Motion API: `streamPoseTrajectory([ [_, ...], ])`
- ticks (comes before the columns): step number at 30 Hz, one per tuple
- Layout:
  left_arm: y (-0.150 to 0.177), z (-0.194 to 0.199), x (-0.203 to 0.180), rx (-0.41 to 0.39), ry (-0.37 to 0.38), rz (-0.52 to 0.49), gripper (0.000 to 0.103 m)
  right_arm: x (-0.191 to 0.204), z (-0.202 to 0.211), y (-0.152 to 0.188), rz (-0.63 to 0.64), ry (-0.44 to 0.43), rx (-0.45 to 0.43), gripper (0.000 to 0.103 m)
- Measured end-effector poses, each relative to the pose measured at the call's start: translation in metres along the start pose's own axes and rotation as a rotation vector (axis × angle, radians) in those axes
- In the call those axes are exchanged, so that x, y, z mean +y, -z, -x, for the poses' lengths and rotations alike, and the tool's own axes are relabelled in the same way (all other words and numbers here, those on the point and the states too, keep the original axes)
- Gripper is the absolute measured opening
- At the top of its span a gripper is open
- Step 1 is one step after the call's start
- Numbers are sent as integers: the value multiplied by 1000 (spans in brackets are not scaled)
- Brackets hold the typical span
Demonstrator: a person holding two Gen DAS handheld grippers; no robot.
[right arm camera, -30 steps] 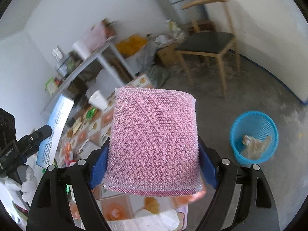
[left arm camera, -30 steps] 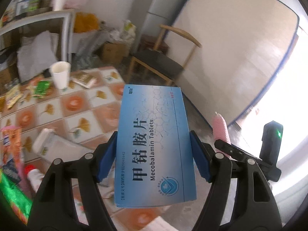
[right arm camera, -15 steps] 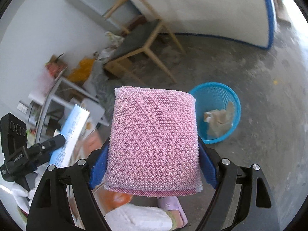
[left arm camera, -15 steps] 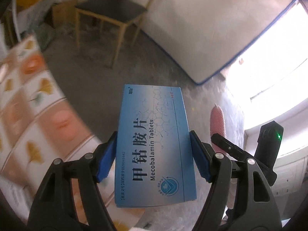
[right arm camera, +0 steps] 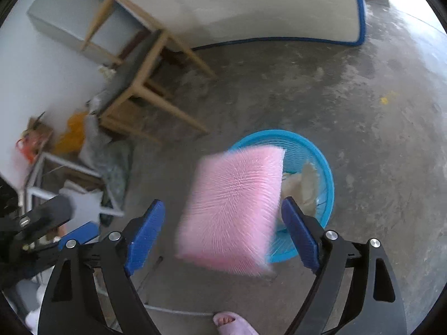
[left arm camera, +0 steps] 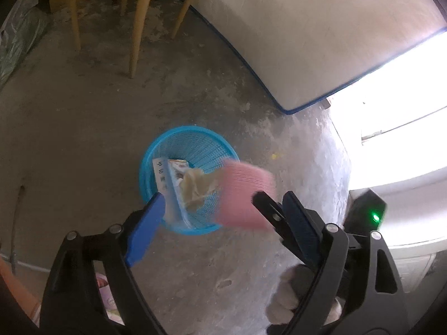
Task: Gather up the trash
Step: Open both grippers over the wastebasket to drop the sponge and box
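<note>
Right wrist view: my right hand-held gripper is opening, blurred pink sponge apparently free between its jaws, above blue basket; left hand-held gripper opening, empty.

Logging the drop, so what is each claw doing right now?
Left claw: opening, empty; blue tablet box in blue mesh basket.
Right claw: opening; pink mesh sponge released, falling.

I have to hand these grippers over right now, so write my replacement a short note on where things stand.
Left gripper: jaws opening, nothing between them; its blue box stands inside the blue basket beside crumpled paper.
Right gripper: jaws opening, the pink sponge is loose and blurred, falling over the basket's near rim.
Done: box binned.
Left: check that the sponge lands inside, then fetch more trash.
</note>
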State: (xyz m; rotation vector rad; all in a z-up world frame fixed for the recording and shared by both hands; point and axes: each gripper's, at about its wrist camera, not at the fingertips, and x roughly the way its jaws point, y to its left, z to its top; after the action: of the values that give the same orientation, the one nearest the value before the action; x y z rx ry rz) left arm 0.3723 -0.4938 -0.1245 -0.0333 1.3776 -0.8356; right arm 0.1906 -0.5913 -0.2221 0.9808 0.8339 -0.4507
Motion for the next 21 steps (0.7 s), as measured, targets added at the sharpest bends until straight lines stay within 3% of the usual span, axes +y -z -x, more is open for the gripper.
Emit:
streamPoseTrajectory([
  [3, 1, 8, 0, -19, 14, -6, 82, -3, -10, -3, 20, 23, -1, 84],
  [11, 6, 75, -4, -152, 53, -56, 82, -12, 2, 0, 17, 20, -28, 84],
  [16, 32, 149, -12, -266, 83, -122, 82, -3, 47, 16, 67, -21, -92, 84],
  [21, 90, 231, -18, -370, 0, -189, 83, 21, 119, 49, 184, -88, -179, 84],
])
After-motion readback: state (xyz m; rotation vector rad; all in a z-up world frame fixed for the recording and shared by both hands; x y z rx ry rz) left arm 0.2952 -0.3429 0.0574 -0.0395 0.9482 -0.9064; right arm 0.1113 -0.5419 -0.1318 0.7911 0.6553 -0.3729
